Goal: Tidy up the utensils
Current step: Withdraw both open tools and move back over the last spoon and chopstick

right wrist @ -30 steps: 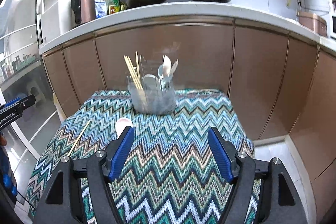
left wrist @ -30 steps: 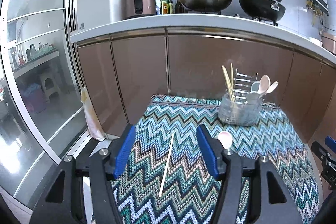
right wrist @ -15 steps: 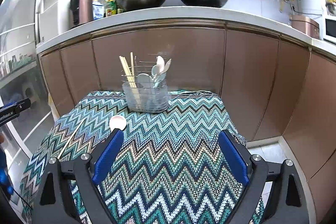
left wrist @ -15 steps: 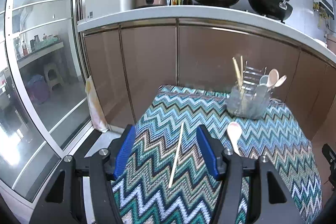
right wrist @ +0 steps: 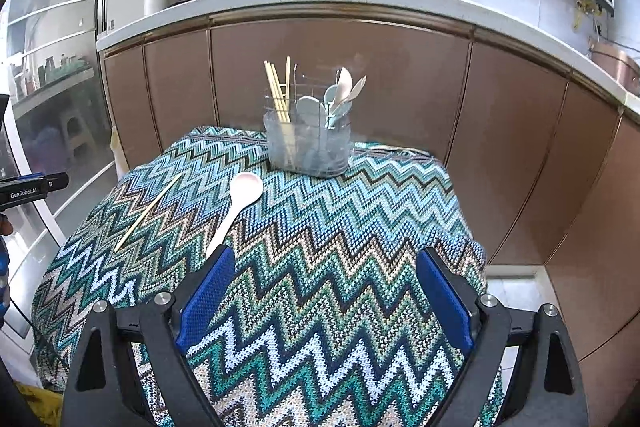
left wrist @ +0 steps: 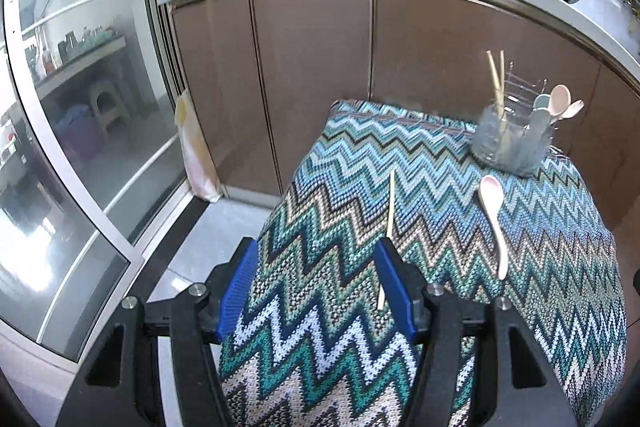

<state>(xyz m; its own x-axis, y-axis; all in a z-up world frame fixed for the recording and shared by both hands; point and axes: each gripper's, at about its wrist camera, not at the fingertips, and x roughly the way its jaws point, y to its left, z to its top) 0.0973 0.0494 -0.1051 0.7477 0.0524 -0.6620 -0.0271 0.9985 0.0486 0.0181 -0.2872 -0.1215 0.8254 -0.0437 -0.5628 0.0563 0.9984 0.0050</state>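
Left claw point(left wrist: 316, 283) wide, thin wooden chopstick point(left wrist: 390, 203) beside its right finger; right claw point(right wrist: 324, 291) wide, having just narrowed slightly, empty, smooth pink spoon point(right wrist: 240, 203) ahead-left on knitted zigzag table point(right wrist: 360, 227).

table cloth point(right wrist: 360, 227): teal-blue-white zigzag | spoon point(right wrist: 240, 199): pale pink | chopstick point(right wrist: 148, 213): light wood | tool pads point(right wrist: 206, 301): blue

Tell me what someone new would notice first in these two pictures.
The bright zigzag tablecloth fills the middle of both views. On it lie a pale pink spoon and, to its left, a single chopstick. At the cloth's far edge, against the brown cabinets, stands a clear utensil holder already holding chopsticks and spoons.
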